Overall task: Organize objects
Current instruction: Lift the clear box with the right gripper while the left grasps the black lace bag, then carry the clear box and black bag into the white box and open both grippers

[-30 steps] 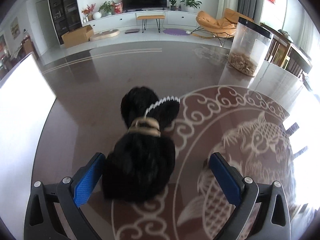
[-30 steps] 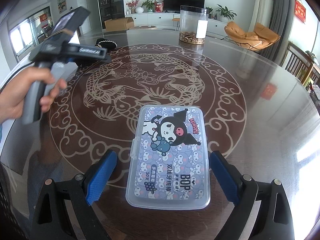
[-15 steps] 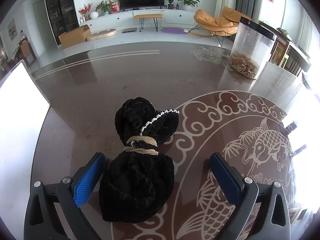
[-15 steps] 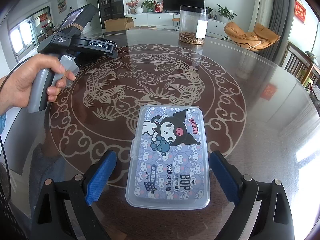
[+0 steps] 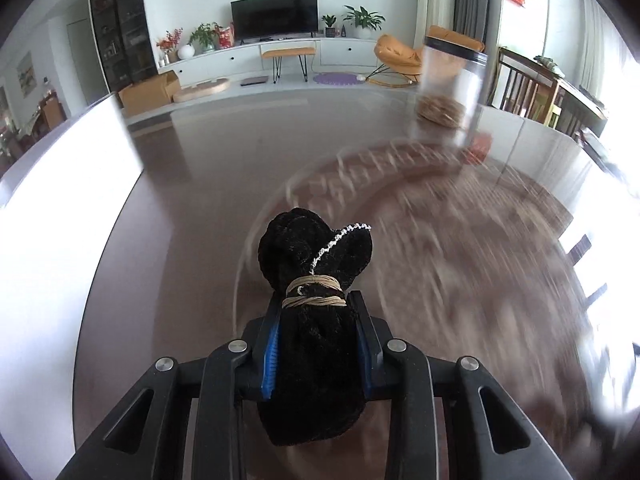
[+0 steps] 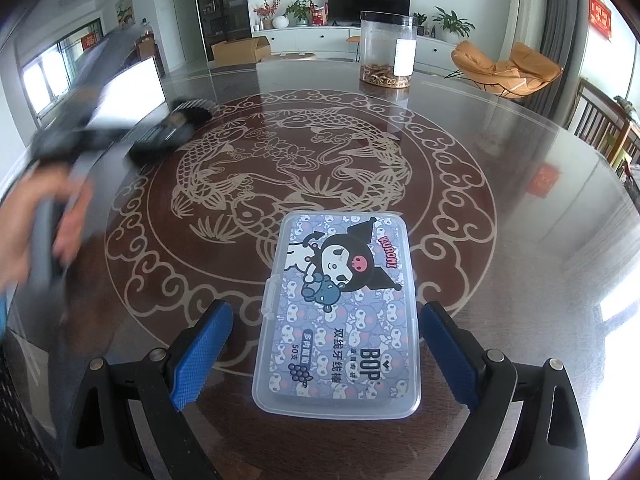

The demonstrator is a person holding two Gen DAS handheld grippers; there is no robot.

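A clear plastic jar (image 6: 386,53) with brown bits at its bottom stands near the far edge of the round table (image 6: 552,216), well apart from everything else, and a laptop (image 6: 132,84) sits open by the left edge. Between them the middle of the table, with its carved fish pattern, lies bare and gives open room. The left gripper (image 5: 316,344) has its fingers clamped on the lower half of a black fabric pouch (image 5: 316,280) tied at the neck with straw-coloured cord; half a second ago those fingers stood wide apart on either side of the pouch, and they have just closed onto it. The table behind it is smeared with motion blur now, where it was sharp earlier. From the right wrist view the pouch shows near the left edge, just in front of the laptop, with a blurred hand (image 6: 36,224) on the gripper handle. The right gripper (image 6: 324,354) has its fingers apart, flanking a clear Kuromi floss-pick box (image 6: 340,312) that lies flat near the near edge; neither pad touches it, as before.
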